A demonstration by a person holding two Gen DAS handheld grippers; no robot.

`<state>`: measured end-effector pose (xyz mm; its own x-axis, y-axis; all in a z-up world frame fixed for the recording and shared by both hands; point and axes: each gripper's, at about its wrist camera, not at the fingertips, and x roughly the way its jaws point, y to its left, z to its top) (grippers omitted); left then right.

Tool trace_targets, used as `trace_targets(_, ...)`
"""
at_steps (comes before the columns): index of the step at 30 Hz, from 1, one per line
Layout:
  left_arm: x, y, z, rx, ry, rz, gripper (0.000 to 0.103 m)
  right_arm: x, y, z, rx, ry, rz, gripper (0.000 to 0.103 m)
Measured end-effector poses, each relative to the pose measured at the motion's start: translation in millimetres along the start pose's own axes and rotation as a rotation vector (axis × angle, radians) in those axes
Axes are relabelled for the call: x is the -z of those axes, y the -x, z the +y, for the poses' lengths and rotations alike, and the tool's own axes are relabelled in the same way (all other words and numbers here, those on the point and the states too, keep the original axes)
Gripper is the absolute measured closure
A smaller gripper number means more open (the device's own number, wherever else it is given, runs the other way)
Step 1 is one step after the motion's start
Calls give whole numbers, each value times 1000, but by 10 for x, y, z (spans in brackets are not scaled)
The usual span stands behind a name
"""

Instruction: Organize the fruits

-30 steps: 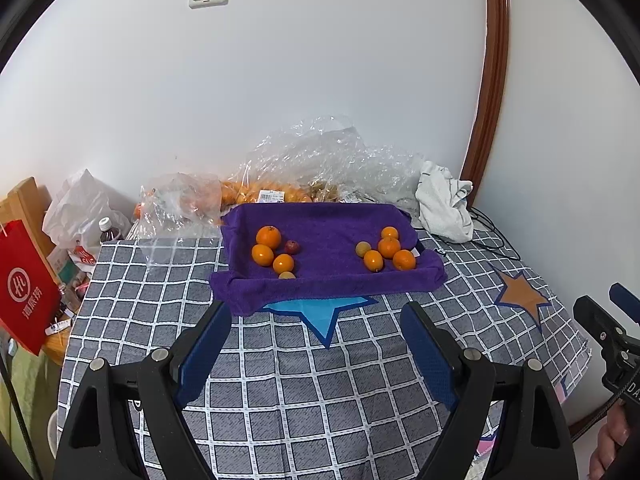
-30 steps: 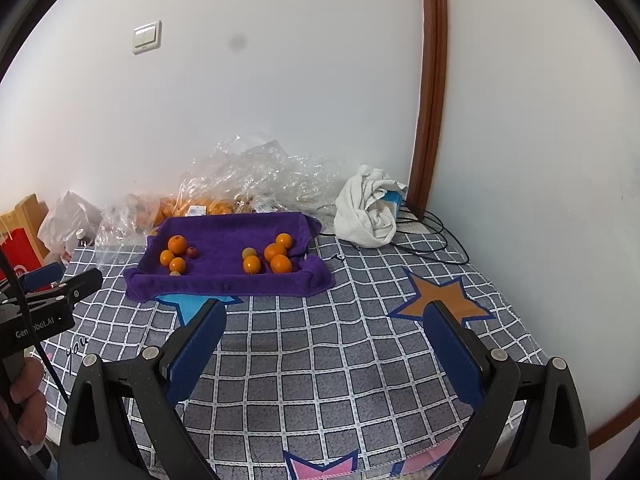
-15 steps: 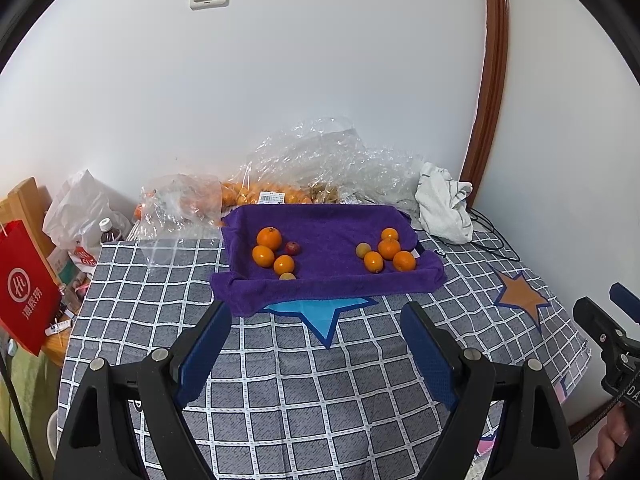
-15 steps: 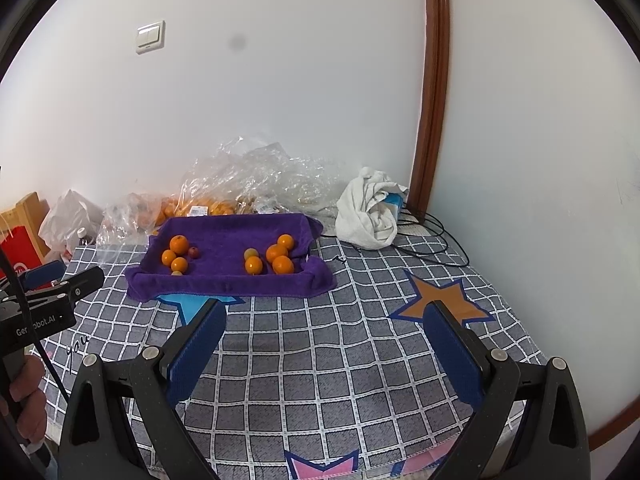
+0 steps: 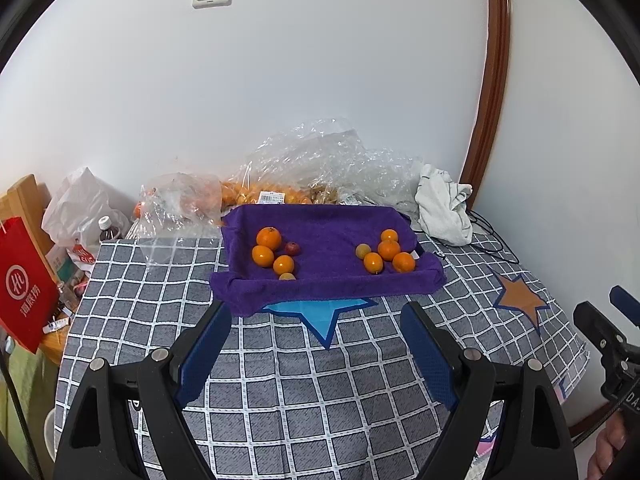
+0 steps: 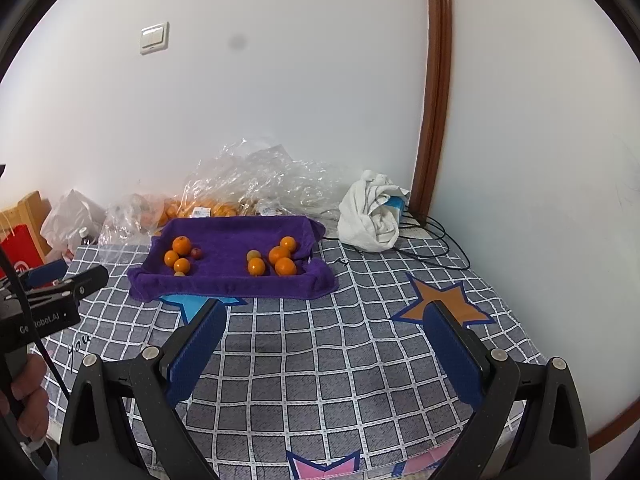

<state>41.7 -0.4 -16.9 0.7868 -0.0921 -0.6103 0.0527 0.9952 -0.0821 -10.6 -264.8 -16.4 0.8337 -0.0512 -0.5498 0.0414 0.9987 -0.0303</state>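
A purple towel-lined tray (image 5: 328, 284) (image 6: 232, 282) lies at the back of the checked bed cover. On its left are three oranges (image 5: 268, 238) (image 6: 181, 245), a small dark red fruit (image 5: 292, 248) and a small yellowish one (image 5: 287, 277). On its right are several oranges (image 5: 389, 249) (image 6: 279, 255) and a pale yellow-green fruit (image 5: 362, 251) (image 6: 253, 255). My left gripper (image 5: 316, 316) is open and empty, well short of the tray. My right gripper (image 6: 326, 312) is open and empty, also short of it.
Clear plastic bags (image 5: 320, 168) holding more oranges lie behind the tray against the wall. A crumpled white cloth (image 5: 442, 208) and black cables (image 6: 432, 236) are at the back right. A red bag (image 5: 22, 288) and a bottle (image 5: 107, 229) stand off the left edge.
Both grippers have edged slightly closer to the tray; the fruit has not moved.
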Motion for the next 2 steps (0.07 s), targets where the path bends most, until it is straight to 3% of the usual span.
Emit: trace_targets(2,6,-30,-13,-5,-7,2,17,3,-13,5,-6,-2,0,5)
